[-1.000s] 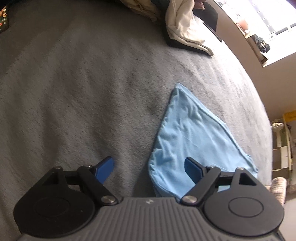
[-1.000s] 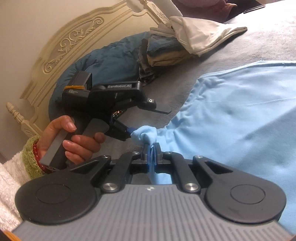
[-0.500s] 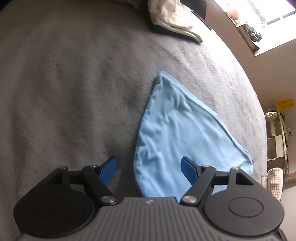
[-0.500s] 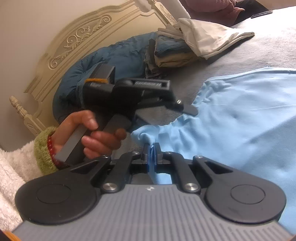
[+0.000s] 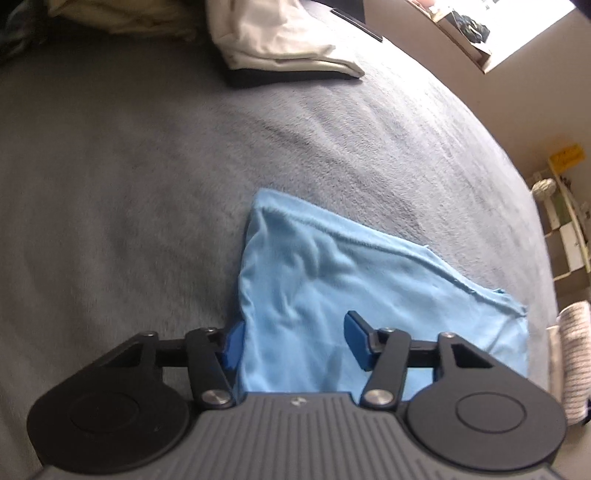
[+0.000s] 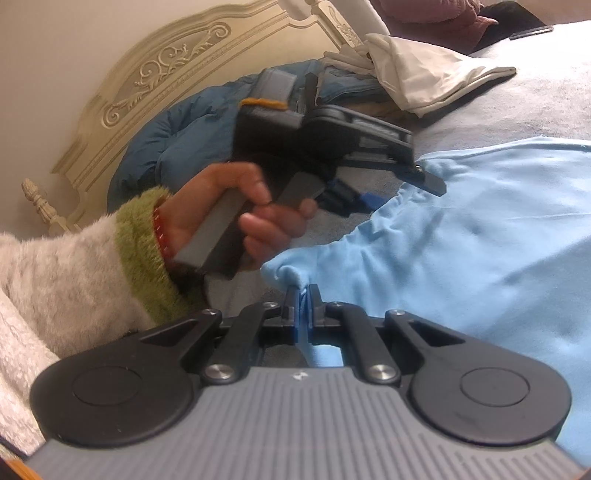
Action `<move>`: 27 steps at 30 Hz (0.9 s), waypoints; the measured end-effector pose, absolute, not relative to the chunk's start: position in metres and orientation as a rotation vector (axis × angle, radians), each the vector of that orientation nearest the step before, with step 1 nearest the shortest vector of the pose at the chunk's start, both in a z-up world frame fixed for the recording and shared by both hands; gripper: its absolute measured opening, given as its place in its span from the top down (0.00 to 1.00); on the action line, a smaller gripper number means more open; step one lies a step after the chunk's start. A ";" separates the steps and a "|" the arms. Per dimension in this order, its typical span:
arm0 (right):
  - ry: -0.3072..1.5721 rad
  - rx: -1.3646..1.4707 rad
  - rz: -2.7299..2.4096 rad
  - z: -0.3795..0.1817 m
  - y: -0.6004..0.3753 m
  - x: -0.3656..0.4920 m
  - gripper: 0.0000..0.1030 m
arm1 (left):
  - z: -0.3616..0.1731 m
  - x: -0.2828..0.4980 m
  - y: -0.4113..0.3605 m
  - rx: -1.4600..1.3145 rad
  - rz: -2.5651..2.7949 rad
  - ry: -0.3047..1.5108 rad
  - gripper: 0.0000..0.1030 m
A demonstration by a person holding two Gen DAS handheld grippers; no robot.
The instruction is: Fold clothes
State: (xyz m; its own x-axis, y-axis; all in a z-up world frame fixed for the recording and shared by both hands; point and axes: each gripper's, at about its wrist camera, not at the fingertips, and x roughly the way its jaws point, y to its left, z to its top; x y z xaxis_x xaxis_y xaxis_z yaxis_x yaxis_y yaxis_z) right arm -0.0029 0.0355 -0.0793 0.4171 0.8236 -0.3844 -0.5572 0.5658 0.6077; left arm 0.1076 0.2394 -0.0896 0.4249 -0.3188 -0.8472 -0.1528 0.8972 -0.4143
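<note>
the left wrist view looks down on the grey bed cover (image 5: pixel 147 184). the light blue cloth (image 5: pixel 332 288) lies flat on it, and its far corner points up toward the head end of the bed. its long side runs from that corner down toward the right edge of the bed. only this view shows the window (image 5: pixel 517 29), the shelves (image 5: pixel 565 240) past the right edge, and both blue fingers (image 5: pixel 356 339) of the left gripper (image 5: pixel 291 343).

the left gripper has its jaws partly open and they are closing. the near edge of the blue cloth sits between them. the left pad is just at the cloth's side edge, and the right pad rests over the cloth (i cannot tell if the pads press it yet).

the right wrist view looks low across the bed. only this view shows the carved cream headboard (image 6: pixel 166 74), the dark blue puffy coat (image 6: pixel 177 147), a hand (image 6: pixel 243 214) with a fuzzy green and white sleeve (image 6: pixel 110 266) holding the left gripper's handle, and the right gripper (image 6: pixel 303 295).

the right gripper is squeezed tight on a bunched corner of the blue cloth. the cloth spreads away from it to the right.

both views show the white clothes (image 5: pixel 280 44) piled near the head end of the bed.
</note>
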 end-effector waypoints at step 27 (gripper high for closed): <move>0.592 0.572 0.737 -0.078 -0.048 -0.030 0.98 | -0.021 0.120 0.122 -0.241 -0.242 1.035 0.92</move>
